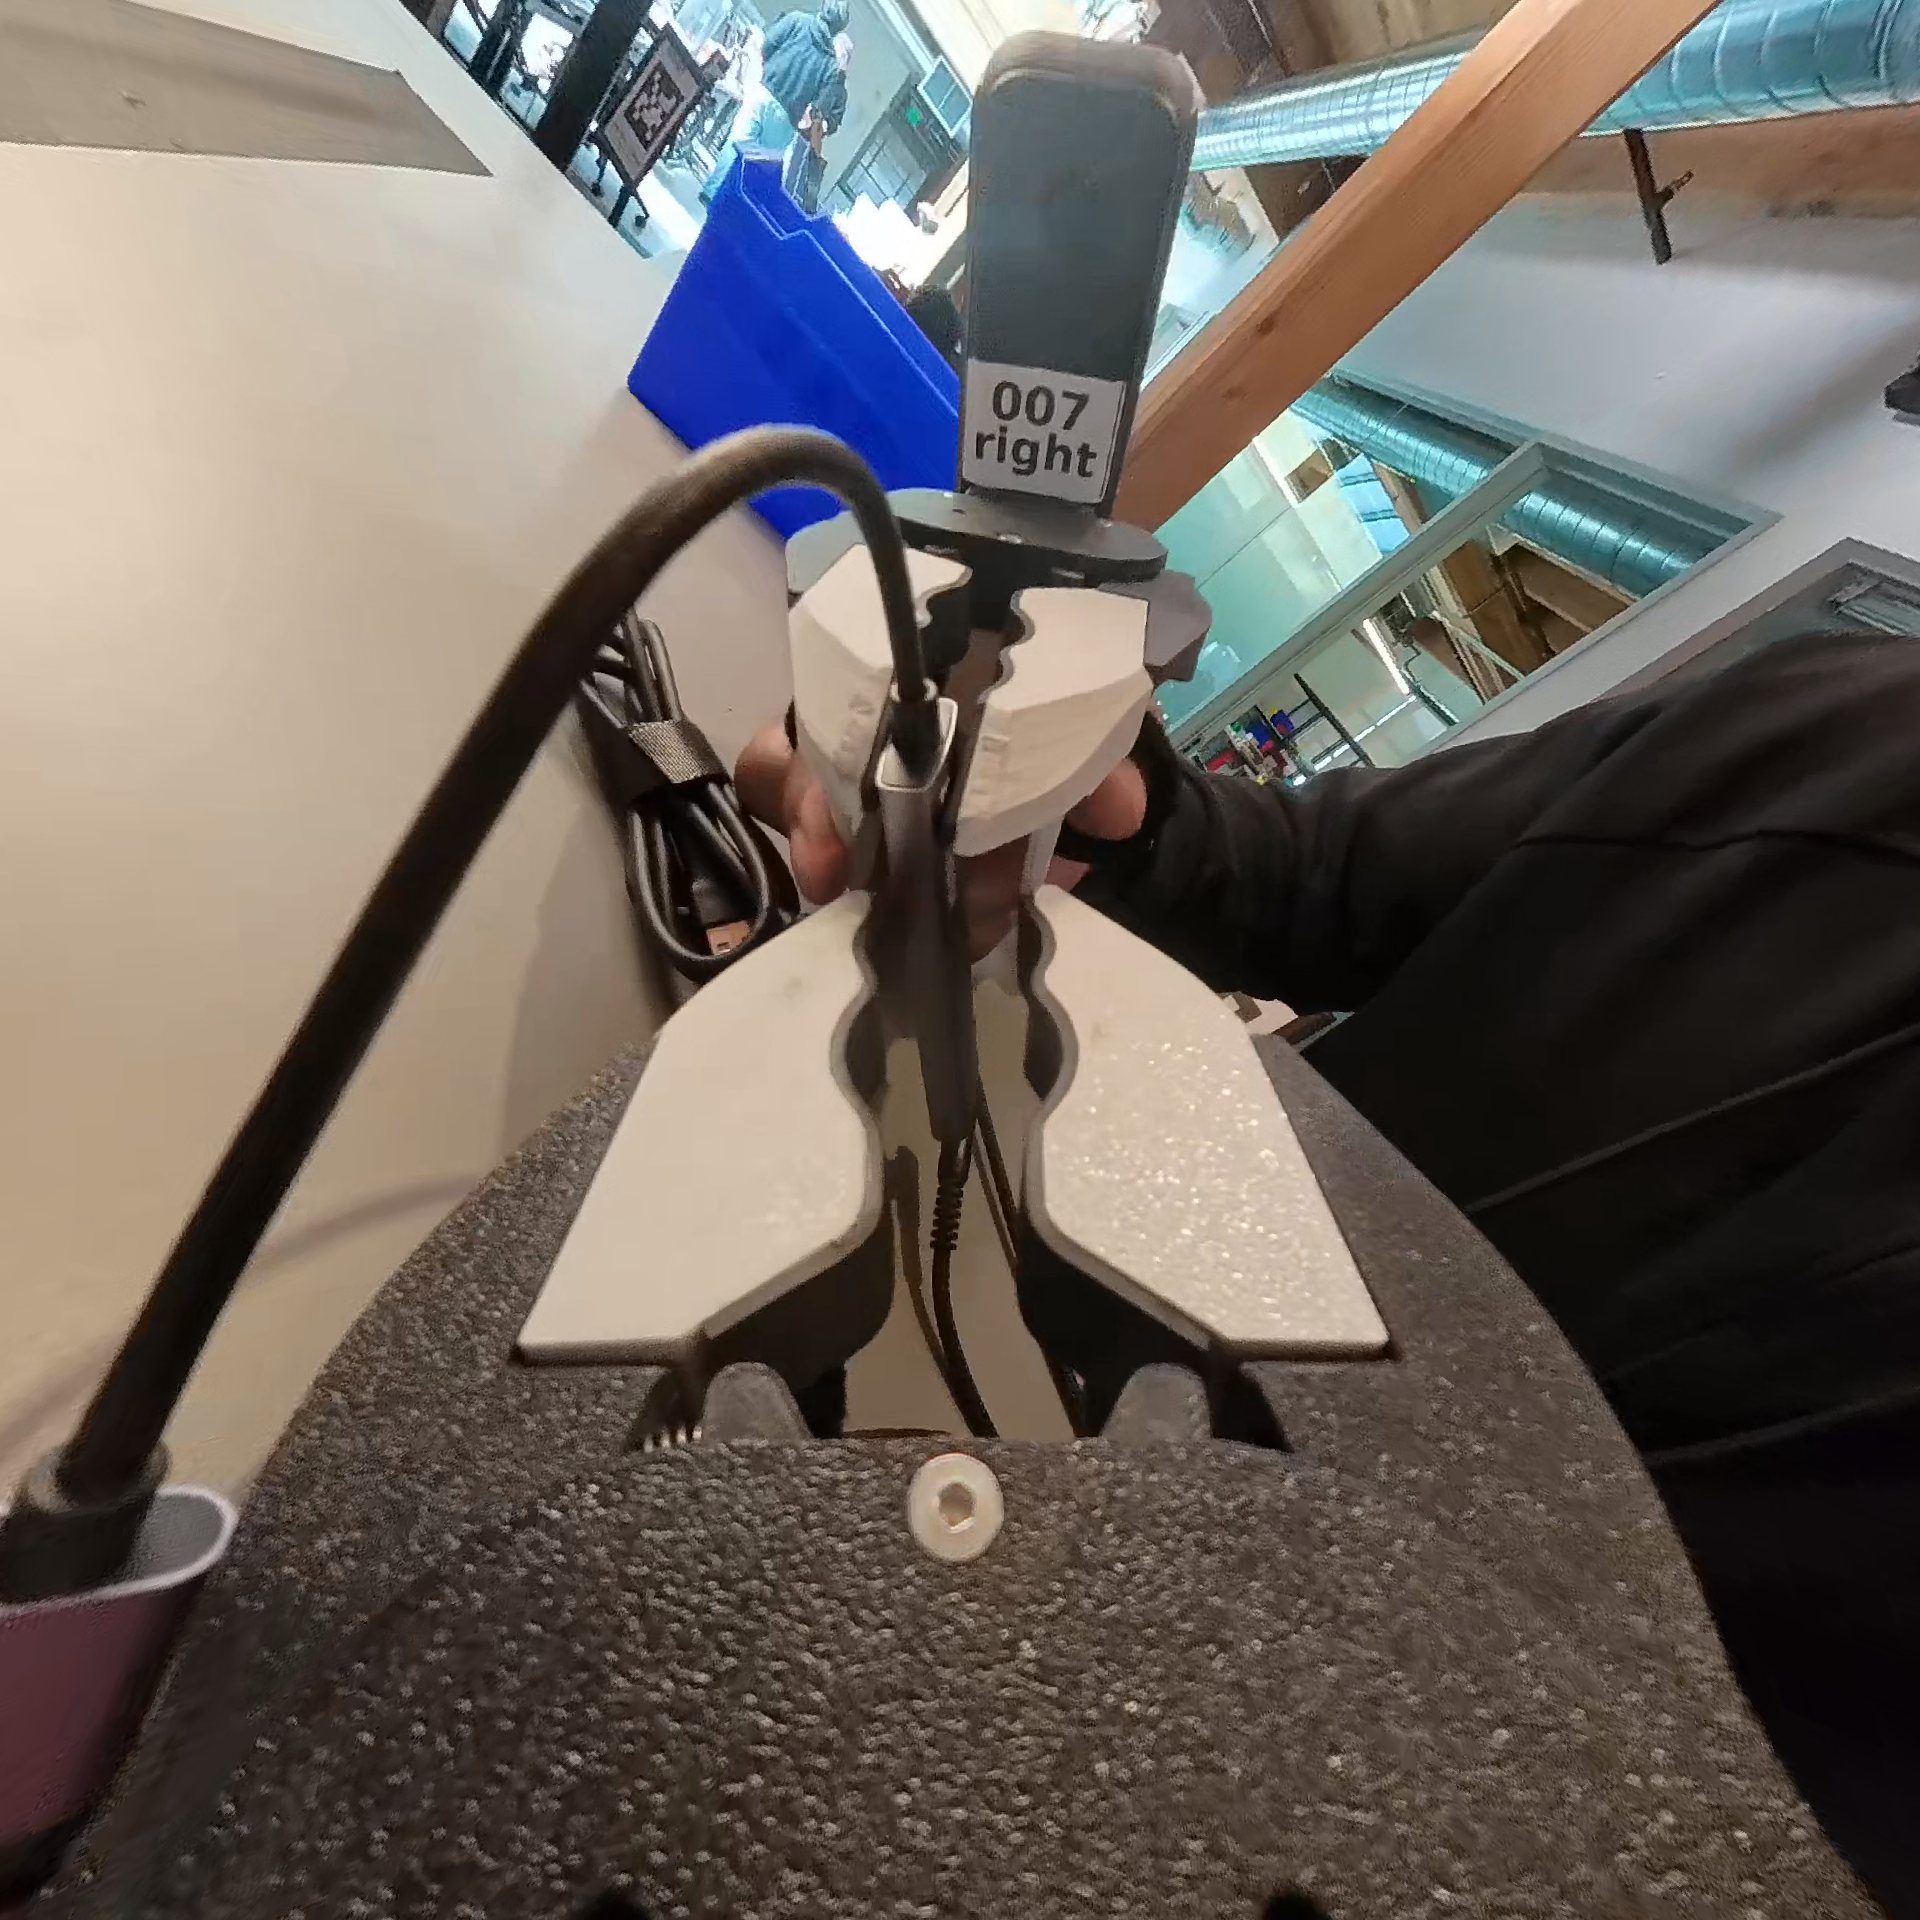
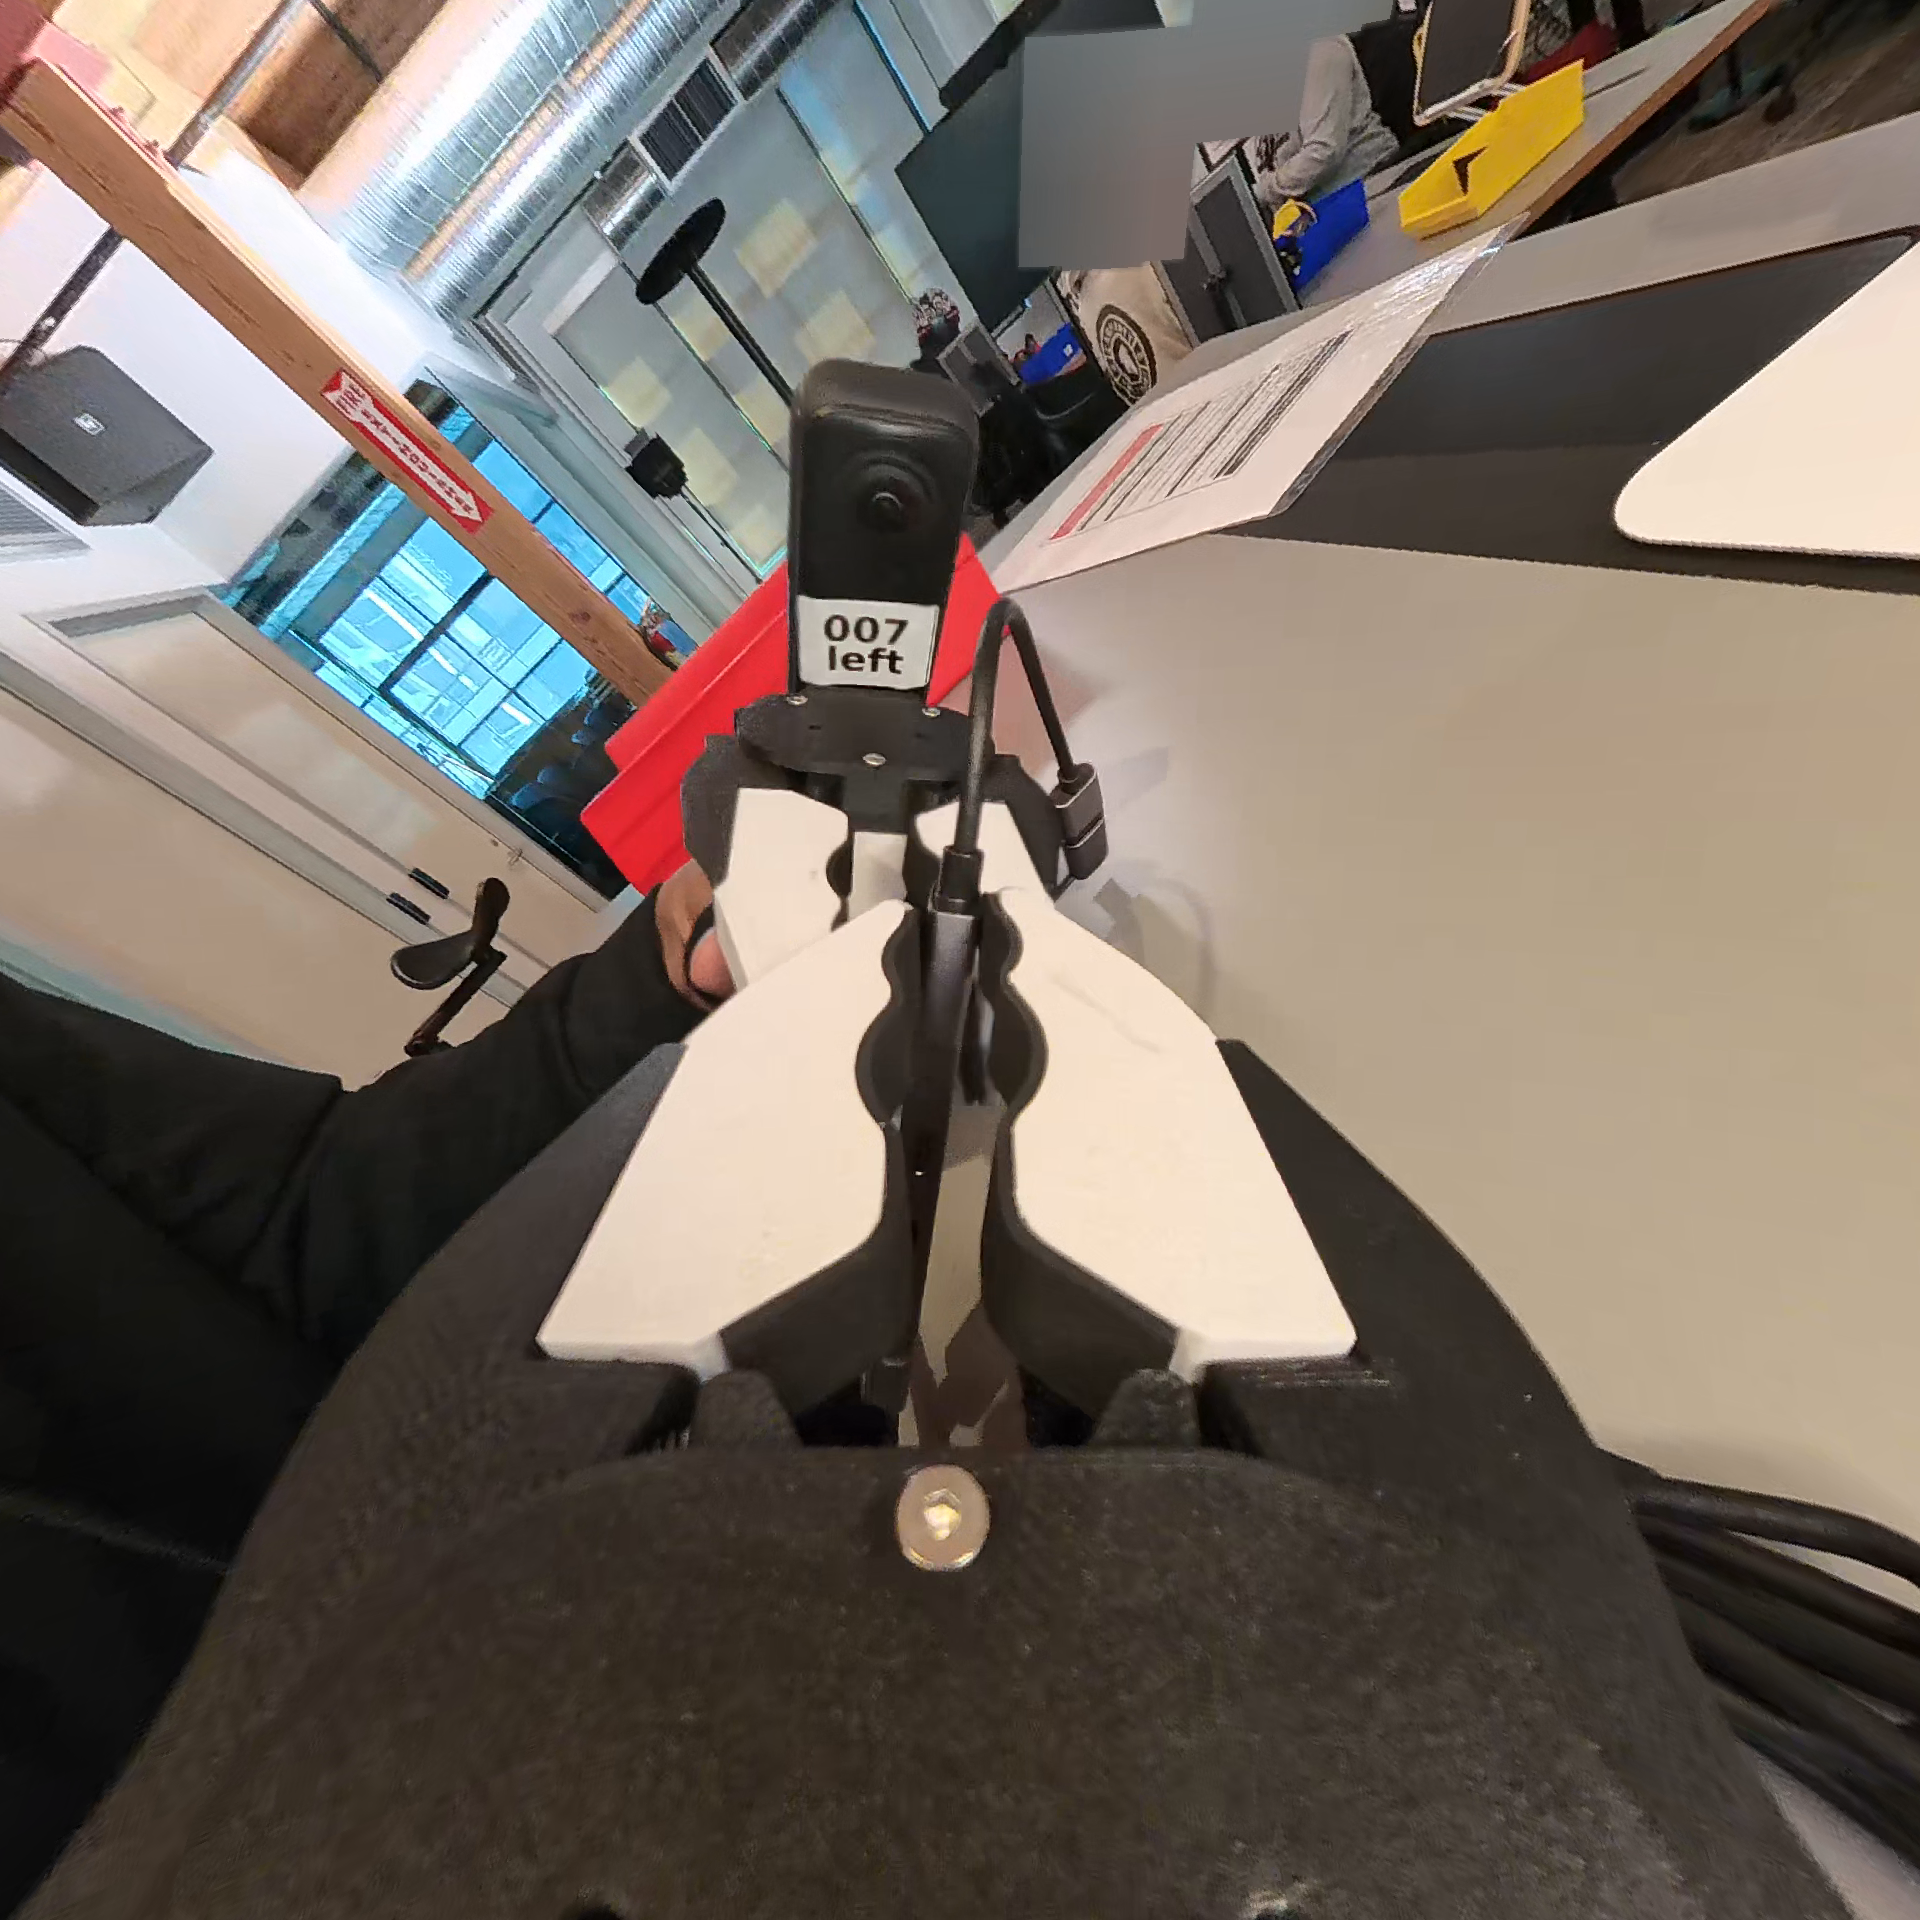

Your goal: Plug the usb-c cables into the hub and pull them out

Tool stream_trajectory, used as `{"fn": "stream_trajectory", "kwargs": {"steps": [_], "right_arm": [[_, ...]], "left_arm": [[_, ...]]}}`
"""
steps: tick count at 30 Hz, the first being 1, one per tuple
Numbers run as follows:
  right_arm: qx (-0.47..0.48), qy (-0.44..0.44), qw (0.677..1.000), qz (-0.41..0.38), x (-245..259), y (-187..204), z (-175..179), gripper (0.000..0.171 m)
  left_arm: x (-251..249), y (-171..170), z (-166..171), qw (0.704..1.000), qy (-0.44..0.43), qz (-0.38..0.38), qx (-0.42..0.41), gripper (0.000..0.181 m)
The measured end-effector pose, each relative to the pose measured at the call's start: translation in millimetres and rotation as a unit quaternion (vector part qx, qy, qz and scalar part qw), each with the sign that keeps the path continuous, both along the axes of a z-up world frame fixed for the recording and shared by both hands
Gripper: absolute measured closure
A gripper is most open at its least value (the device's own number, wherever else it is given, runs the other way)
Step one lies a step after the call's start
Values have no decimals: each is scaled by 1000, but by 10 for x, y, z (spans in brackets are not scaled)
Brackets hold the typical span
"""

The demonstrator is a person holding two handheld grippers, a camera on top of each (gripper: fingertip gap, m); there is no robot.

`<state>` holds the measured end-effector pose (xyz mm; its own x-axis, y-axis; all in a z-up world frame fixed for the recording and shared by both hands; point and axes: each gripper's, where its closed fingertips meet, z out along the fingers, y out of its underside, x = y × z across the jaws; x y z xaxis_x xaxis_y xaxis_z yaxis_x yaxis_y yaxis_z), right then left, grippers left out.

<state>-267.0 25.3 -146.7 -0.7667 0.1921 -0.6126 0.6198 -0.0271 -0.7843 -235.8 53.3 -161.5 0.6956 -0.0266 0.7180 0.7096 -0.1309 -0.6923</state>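
Observation:
In the left wrist view my left gripper [image 1: 948, 935] is shut on a slim grey hub [image 1: 920, 935], held off the white table [image 1: 208, 727]. A thick black usb-c cable [image 1: 436, 862] arches from the lower left into the hub's far end. My right gripper [image 1: 940, 816] faces mine and is closed around that plug [image 1: 914, 717]. In the right wrist view my right gripper [image 2: 956, 925] is shut on the dark plug and hub end [image 2: 940, 997]. The left gripper [image 2: 894, 883] is just beyond. The hub's own short lead [image 2: 1013, 634] loops up to a free connector [image 2: 1081, 821].
A tied bundle of black cable [image 1: 675, 821] and a blue bin [image 1: 790, 343] lie on the table behind the grippers. A red bin [image 2: 727, 748], a laminated sheet [image 2: 1226, 436], a white mat [image 2: 1787, 436] and coiled black cables [image 2: 1787, 1621] show in the right wrist view.

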Motion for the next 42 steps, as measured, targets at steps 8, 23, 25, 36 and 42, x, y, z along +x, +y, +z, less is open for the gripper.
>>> {"fn": "stream_trajectory", "kwargs": {"steps": [8, 23, 25, 36, 42], "right_arm": [[-20, -3, 1000, 5, 16, -12, 48, 161], [327, 314, 875, 170, 160, 461, -600, 126], [366, 339, 851, 164, 111, 459, -726, 135], [394, 261, 864, 174, 183, 509, -681, 149], [436, 129, 865, 211, 435, 666, -640, 151]], "left_arm": [[9, 7, -12, 1000, 5, -1, -5, 171], [-26, -149, -257, 993, -92, 1, -69, 172], [12, -135, -291, 993, -83, -7, -81, 172], [134, -145, -255, 995, 17, -41, -93, 171], [152, -94, -246, 994, 31, -50, -93, 171]]}}
